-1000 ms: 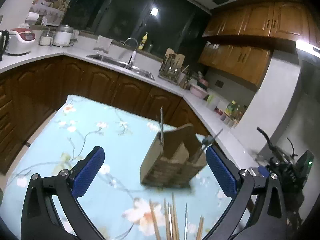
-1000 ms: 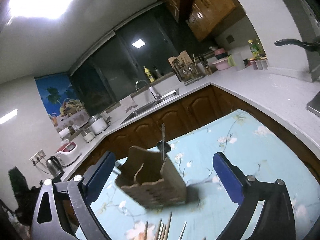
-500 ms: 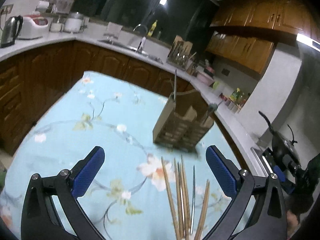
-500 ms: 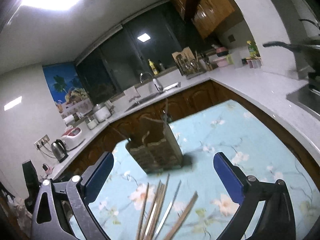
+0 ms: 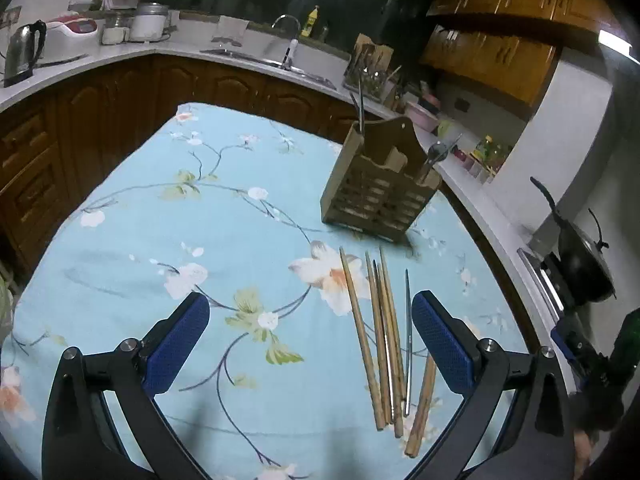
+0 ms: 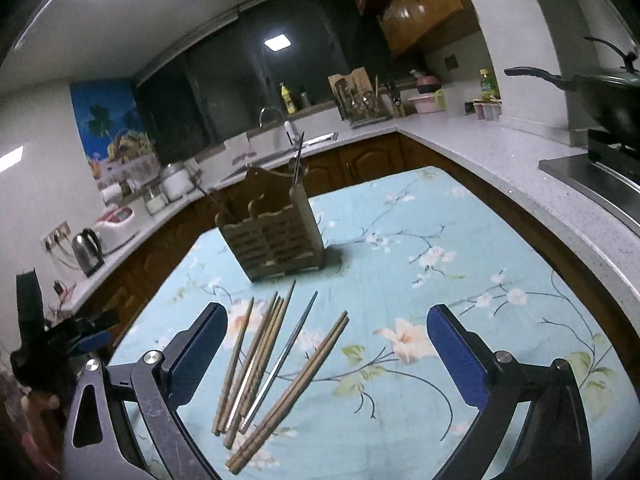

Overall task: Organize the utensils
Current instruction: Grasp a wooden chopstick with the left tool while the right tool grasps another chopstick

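Lying loose, slim wooden chopsticks (image 5: 372,344); both tools (image 5: 310,344) (image 6: 326,354) wide open, empty.

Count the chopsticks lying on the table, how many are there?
About 7, though overlaps may hide some. On the tablecloth before the wooden holder: one wooden chopstick alone at left, a bunch of three, one metal chopstick, and a wooden pair at right.

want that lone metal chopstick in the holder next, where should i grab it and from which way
Grip the metal chopstick near mid-length, coming straight down from above with the right gripper, pads either side of its shaft. It lies flat on the tablecloth, a little apart from the wooden chopsticks there. Its ends run closer to them, so those look riskier.
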Demonstrator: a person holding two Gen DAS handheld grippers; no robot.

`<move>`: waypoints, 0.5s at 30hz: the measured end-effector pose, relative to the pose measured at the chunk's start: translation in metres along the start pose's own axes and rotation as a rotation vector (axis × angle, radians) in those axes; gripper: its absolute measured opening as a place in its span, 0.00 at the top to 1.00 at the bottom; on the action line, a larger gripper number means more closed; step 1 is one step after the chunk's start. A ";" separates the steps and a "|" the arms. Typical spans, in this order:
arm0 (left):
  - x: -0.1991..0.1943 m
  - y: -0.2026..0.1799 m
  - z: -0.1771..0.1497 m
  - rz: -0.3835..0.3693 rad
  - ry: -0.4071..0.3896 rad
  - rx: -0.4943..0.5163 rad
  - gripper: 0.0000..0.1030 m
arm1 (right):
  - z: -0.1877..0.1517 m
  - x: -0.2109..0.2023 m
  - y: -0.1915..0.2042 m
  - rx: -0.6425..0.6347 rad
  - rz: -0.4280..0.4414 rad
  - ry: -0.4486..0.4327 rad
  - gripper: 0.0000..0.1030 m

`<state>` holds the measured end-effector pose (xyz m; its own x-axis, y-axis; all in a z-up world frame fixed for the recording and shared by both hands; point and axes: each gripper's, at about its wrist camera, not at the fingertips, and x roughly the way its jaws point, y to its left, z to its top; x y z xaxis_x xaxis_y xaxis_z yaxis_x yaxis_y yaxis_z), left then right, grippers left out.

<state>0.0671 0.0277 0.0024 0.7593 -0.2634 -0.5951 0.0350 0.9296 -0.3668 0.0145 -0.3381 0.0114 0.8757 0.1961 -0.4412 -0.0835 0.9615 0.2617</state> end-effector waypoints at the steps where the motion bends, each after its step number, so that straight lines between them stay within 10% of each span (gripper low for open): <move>1: 0.001 -0.001 -0.001 0.000 0.006 0.003 0.00 | -0.001 0.001 0.000 0.000 0.001 0.004 0.02; 15: 0.027 -0.007 -0.003 0.029 0.076 0.019 0.00 | -0.010 0.040 0.000 0.023 -0.010 0.137 0.18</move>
<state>0.0855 0.0132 -0.0127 0.7086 -0.2541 -0.6582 0.0261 0.9417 -0.3354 0.0451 -0.3279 -0.0145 0.8031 0.2121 -0.5568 -0.0626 0.9594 0.2752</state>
